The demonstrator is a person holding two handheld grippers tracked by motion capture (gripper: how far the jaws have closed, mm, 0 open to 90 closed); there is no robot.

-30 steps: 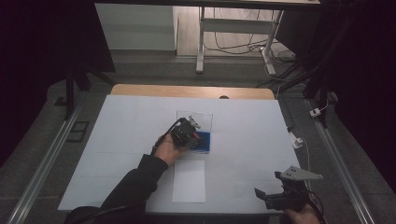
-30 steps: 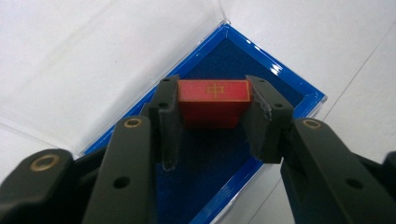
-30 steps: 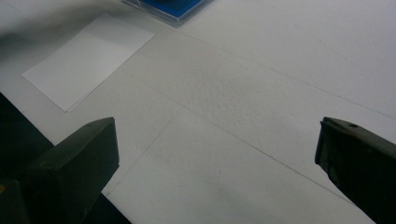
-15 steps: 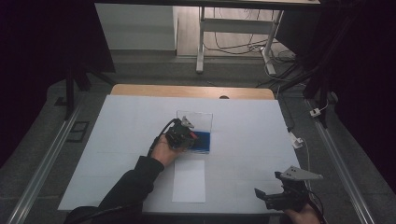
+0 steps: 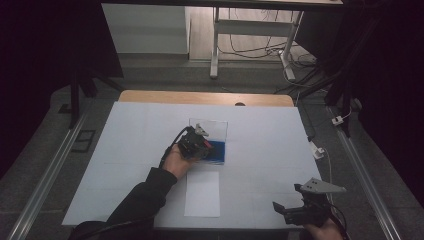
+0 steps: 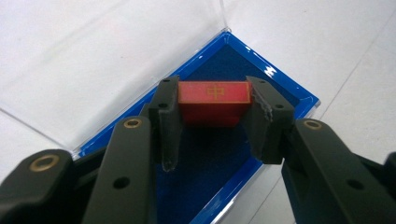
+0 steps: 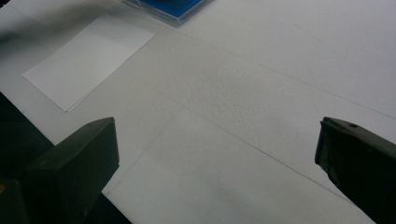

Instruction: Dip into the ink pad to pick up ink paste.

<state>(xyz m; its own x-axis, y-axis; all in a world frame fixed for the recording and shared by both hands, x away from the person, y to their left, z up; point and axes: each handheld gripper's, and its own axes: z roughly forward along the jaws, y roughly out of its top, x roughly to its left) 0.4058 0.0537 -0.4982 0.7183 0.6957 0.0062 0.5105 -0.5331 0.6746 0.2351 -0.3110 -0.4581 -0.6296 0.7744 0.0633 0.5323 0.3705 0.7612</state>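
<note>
A red block [image 6: 214,101] with a gold-edged top and a gold character sits clamped between the jaws of my left gripper [image 6: 212,105], just above the blue-lined tray of an open clear case [image 6: 280,84]. In the high view that left gripper [image 5: 196,144] hovers over the blue case [image 5: 218,151] at the table's middle, with the clear lid [image 5: 210,127] lying flat behind it. My right gripper [image 5: 289,210] rests low at the near right edge, and its jaws [image 7: 215,154] stand wide apart over bare white table.
A white card [image 5: 202,194] lies flat in front of the case, also seen as a white card [image 7: 88,58] in the right gripper view. A white sheet [image 5: 130,145] covers the table. Metal rails [image 5: 50,170] run along both sides; a small white connector [image 5: 317,150] sits at the right edge.
The left hand has shifted slightly over the case; the right gripper has kept still.
</note>
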